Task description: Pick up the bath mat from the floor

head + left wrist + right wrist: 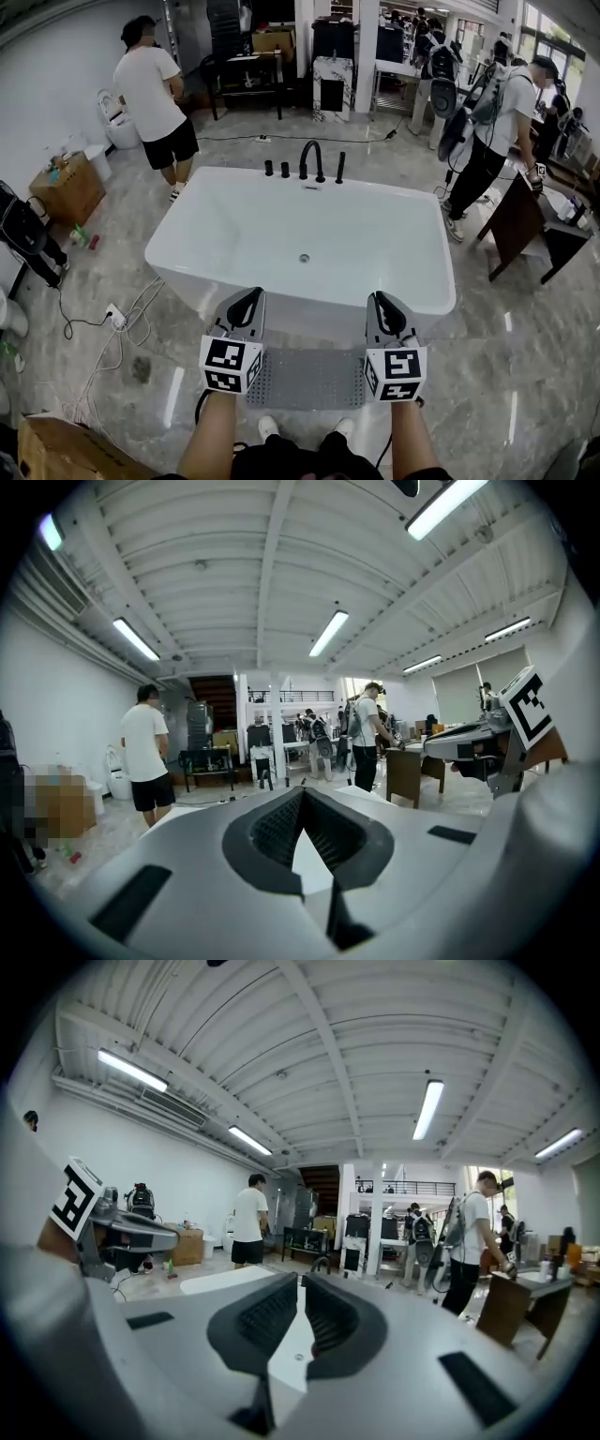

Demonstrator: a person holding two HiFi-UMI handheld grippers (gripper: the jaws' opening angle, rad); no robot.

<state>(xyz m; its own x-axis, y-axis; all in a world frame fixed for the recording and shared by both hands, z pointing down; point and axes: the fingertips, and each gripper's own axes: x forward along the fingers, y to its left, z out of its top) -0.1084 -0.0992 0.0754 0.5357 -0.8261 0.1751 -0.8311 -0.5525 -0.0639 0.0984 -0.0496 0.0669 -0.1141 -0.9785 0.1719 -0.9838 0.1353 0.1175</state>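
The grey bath mat [307,380] lies flat on the floor against the front of the white bathtub [184,246], below and between my two grippers. In the head view, my left gripper [251,298] is held above the mat's left end, its jaws shut with nothing between them. Over the mat's right end my right gripper [383,302] is likewise shut and empty. Both point toward the tub and level out into the room, so the left gripper view [302,795] and the right gripper view [300,1283] show closed pads and no mat.
A black faucet [311,157] stands on the tub's far rim. Cables [103,337] trail over the floor at left near a cardboard box [62,452]. A person in a white shirt [150,89] stands at the back left, another person [497,122] by a wooden table [525,220] at right.
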